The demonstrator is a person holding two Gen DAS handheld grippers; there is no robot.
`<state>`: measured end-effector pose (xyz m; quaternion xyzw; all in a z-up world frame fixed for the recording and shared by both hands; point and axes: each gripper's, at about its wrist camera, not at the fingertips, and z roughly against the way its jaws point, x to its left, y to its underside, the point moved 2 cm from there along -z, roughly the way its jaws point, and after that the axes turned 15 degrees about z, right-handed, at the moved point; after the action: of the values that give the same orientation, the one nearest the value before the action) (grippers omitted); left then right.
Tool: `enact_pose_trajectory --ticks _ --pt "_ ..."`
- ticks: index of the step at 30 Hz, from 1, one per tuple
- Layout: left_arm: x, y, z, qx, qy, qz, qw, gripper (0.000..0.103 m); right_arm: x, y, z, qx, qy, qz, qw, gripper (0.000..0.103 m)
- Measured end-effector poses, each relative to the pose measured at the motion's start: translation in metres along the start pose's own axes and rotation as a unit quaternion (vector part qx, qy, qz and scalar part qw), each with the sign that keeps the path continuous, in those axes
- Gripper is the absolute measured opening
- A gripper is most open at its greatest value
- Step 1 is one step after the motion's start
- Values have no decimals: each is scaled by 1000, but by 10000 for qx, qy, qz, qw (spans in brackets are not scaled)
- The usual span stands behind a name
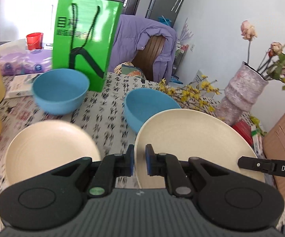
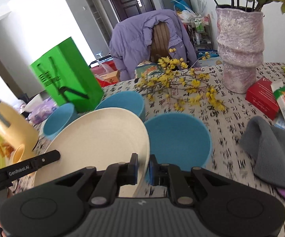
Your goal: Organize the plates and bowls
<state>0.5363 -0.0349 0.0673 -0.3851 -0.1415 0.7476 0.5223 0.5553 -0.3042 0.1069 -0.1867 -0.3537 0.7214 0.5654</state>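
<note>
Left gripper (image 1: 139, 162) jaws pinching the plate's (image 1: 197, 138) near rim, right gripper (image 2: 143, 166) jaws pinching its opposite rim, plate lifted off the surface (image 2: 231, 106), second plate (image 1: 49, 148) lying left, three blue bowls (image 2: 179, 138) around, vase (image 2: 240, 49) beyond

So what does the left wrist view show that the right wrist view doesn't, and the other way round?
Only the left wrist view shows a second cream plate lying on the tablecloth and a red bucket in the background. Only the right wrist view shows a third blue bowl, a grey cloth and a red box. Both show the lifted cream plate, gripped at opposite rims by the left tongs and right tongs, plus the green bag, purple jacket and pink vase.
</note>
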Motion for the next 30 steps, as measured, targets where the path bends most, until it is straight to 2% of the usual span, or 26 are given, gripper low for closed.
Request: enact_pose_trajectory --ticks 5,14,20,24,30 --pt "16 34 45 -83 -7 4 10000 11 25 37 36 -9 -121 94 9999 11" --pt "49 114 121 -237 -28 -55 9997 12 68 116 90 -17 -311 265 9992 11" --pt "80 175 170 -619 -128 -206 9978 12 107 187 115 -145 -359 555 9977 12" --pt "103 215 195 -781 -152 -203 9966 12 126 233 128 -287 -457 490 9973 12" --pt "137 267 230 -992 -121 -37 9950 12 155 296 147 -601 -382 462 9964 12"
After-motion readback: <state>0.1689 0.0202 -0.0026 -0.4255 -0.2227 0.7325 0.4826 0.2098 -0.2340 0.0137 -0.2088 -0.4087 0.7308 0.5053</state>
